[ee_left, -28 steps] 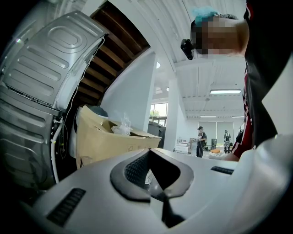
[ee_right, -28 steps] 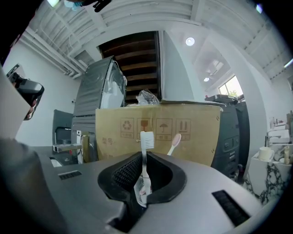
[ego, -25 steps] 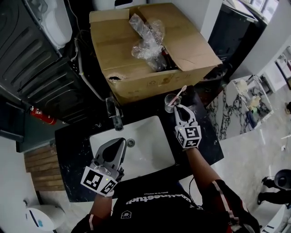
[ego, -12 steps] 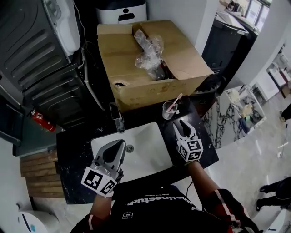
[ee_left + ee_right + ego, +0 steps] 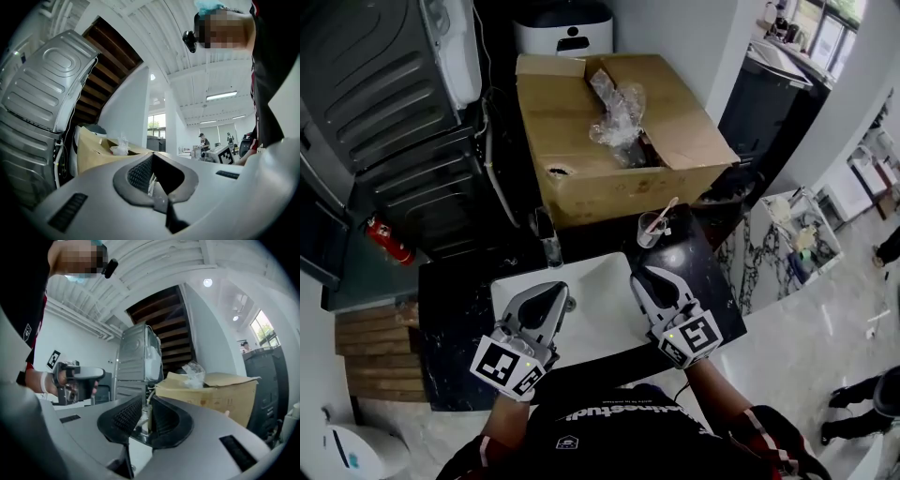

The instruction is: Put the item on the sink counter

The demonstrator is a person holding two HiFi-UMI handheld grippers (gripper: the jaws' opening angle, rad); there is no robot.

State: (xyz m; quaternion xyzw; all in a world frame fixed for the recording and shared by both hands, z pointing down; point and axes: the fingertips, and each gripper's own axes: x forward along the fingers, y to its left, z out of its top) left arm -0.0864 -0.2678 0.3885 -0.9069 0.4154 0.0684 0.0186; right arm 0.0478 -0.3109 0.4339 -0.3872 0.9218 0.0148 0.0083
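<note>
A clear cup (image 5: 651, 226) with a pink toothbrush in it stands upright on the black sink counter (image 5: 703, 272), just in front of the cardboard box. My right gripper (image 5: 647, 279) is a little nearer than the cup, over the right rim of the white basin (image 5: 595, 314), and touches nothing. Its jaws are closing, and the right gripper view shows nothing between them (image 5: 146, 401); only the tap is seen far off through the gap. My left gripper (image 5: 551, 295) hovers over the basin's left part, shut and empty, as the left gripper view (image 5: 152, 157) also shows.
A chrome tap (image 5: 546, 239) rises at the basin's back edge. Behind the counter an open cardboard box (image 5: 675, 131) holds crumpled plastic wrap (image 5: 619, 117). A grey appliance (image 5: 384, 84) stands at the left, with a red fire extinguisher (image 5: 389, 241) on the floor.
My right gripper let go of the cup, opened, and drew back toward me to the basin's right rim. The cup stayed on the counter. The left gripper barely moved.
</note>
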